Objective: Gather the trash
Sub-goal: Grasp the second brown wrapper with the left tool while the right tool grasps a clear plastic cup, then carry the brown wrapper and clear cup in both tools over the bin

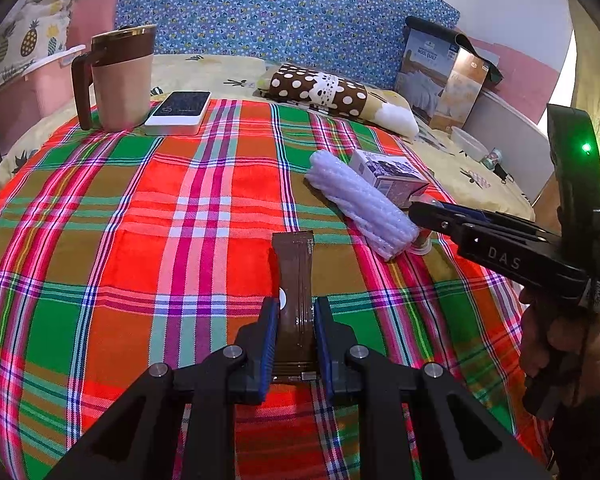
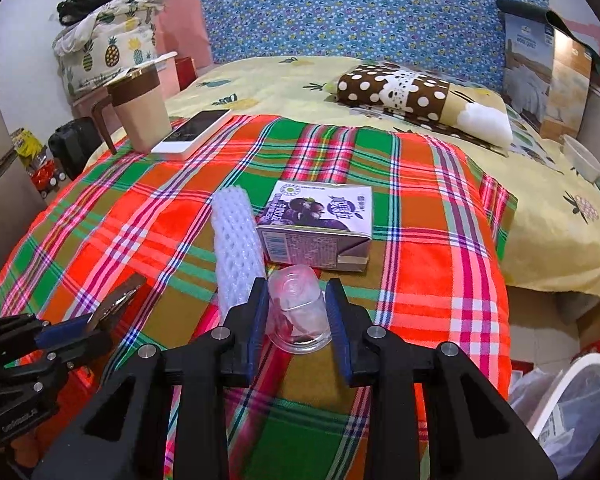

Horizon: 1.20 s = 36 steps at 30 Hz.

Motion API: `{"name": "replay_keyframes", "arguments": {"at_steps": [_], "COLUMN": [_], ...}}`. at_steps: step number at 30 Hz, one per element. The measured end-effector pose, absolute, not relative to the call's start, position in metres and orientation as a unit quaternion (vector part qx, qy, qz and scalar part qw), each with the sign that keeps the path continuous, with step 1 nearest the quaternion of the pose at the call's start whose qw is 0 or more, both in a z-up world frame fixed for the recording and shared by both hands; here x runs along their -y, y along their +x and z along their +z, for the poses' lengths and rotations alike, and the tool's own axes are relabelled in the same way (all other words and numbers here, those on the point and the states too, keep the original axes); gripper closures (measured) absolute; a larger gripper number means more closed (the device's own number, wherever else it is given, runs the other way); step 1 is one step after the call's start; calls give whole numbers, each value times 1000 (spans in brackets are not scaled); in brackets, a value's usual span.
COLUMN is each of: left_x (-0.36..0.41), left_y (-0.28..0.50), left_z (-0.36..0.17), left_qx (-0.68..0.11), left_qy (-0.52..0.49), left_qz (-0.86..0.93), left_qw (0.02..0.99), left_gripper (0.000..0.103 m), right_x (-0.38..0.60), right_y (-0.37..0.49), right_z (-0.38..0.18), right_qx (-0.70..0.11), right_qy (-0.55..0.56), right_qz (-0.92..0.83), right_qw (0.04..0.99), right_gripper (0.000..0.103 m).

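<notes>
My left gripper point(image 1: 296, 304) is shut on a brown sachet wrapper point(image 1: 294, 280), which sticks forward just above the plaid cloth point(image 1: 140, 220). My right gripper point(image 2: 298, 292) stands around an upturned clear plastic cup point(image 2: 298, 308) on the cloth, its blue pads at the cup's two sides. A white foam net sleeve point(image 2: 236, 248) lies just left of the cup. A purple milk carton point(image 2: 316, 224) lies flat behind it. In the left wrist view the right gripper point(image 1: 420, 212) sits by the foam sleeve point(image 1: 360, 204) and carton point(image 1: 388, 172).
A beige and brown mug point(image 1: 118, 76) and a white power bank point(image 1: 180, 112) stand at the far left of the cloth. A dotted pillow point(image 2: 416, 96) and boxes point(image 2: 548, 68) lie behind. A white bin with a bag point(image 2: 572, 404) stands at the lower right, off the bed.
</notes>
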<state>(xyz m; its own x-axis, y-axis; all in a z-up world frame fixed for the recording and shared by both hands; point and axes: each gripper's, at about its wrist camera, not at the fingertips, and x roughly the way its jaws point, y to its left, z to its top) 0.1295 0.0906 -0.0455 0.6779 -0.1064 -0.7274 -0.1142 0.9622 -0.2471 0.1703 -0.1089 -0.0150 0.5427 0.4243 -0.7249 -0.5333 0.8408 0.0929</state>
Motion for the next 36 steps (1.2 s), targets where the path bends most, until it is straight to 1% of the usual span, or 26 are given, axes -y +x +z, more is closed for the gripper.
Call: {"name": "replay_keyframes", "arguments": {"at_steps": [10,20,36], "left_x": [-73,-35,14], "left_y": [118,95,81], "left_z": [-32,-14,3], "left_qx": [-391,-381,-373], "left_qy": [-128,-111,-85], "left_qz": [-9,-38,-85], "left_qw": [911,917,920], "left_gripper": [84,84,84], "right_x": [135,162,196], "right_y": [137,106,90], "right_z": [-1,8,11], "right_qx": [-379,-365,-350], "right_qy": [-36,-13,14], "right_qz": [273,256,222], "right_qw": [884,895,910], "right_gripper": [72,72,72]}}
